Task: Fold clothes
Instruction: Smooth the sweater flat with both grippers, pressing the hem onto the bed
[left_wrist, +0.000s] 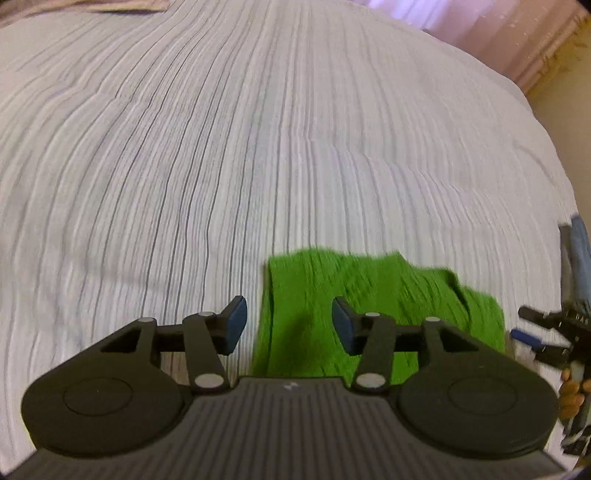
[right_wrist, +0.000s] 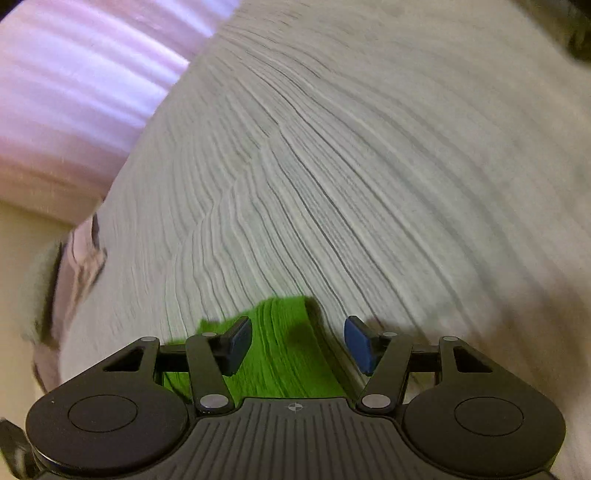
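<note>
Striped white ribbed bedspread (left_wrist: 258, 147): fills both views.
Bright green ribbed knit garment (left_wrist: 369, 291): lies flat, partly folded, long axis running twelve to six; its near end is hidden under both tools.
Left gripper (left_wrist: 289, 325): jaws half open, empty, over the garment's nine-o'clock edge.
Right gripper (right_wrist: 298, 341): half open, empty, above its three-o'clock edge.
Both views blurred.
</note>
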